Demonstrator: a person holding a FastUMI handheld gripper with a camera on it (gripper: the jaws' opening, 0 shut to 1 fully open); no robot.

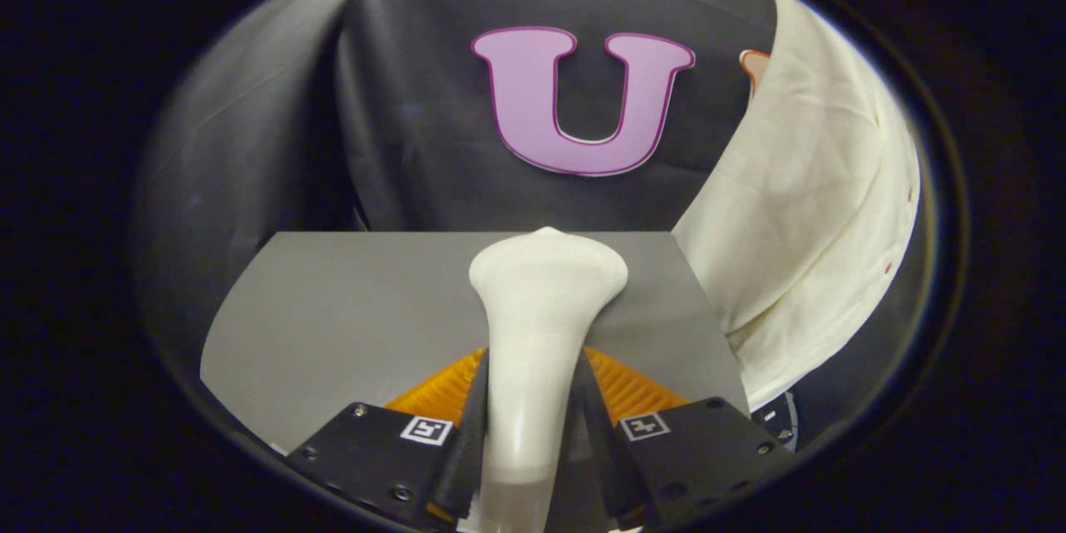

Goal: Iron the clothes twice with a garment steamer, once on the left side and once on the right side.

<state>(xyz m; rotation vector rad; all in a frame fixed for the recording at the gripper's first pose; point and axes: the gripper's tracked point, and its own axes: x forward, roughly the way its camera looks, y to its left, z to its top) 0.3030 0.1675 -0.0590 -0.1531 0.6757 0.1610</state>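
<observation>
My hand-held gripper (529, 425) is closed around the garment steamer (537, 325): both fingers press against the sides of its slim white handle, one on each side, so the handle fills the narrow gap between them. The handle runs straight forward from between my fingers and widens into a flared, rounded head just ahead of the fingertips. The head points away from me, so I cannot see its face. Each finger base carries a small square marker on its top.

Under the steamer and my fingers lies the grey desk (333, 325). Its surface is plain and flat, and its far edge runs straight across just behind the steamer's head. The steamer's head sits above the desk near that far edge; I cannot tell whether it touches the surface or is lifted off it.

Beyond the desk hangs the booth's black cloth wall (400, 117), creased and draped, covering everything ahead of me and off to my left.

To my right, beside the desk and rising well above it, is the white garment (816, 183). It hangs in soft folds with a few wrinkles across it, and a seam or hem runs along its outer side. Its lower part drops past the right edge of the desk. The steamer's head is apart from the cloth, not touching it, and is aimed at the wall rather than at the garment.
</observation>
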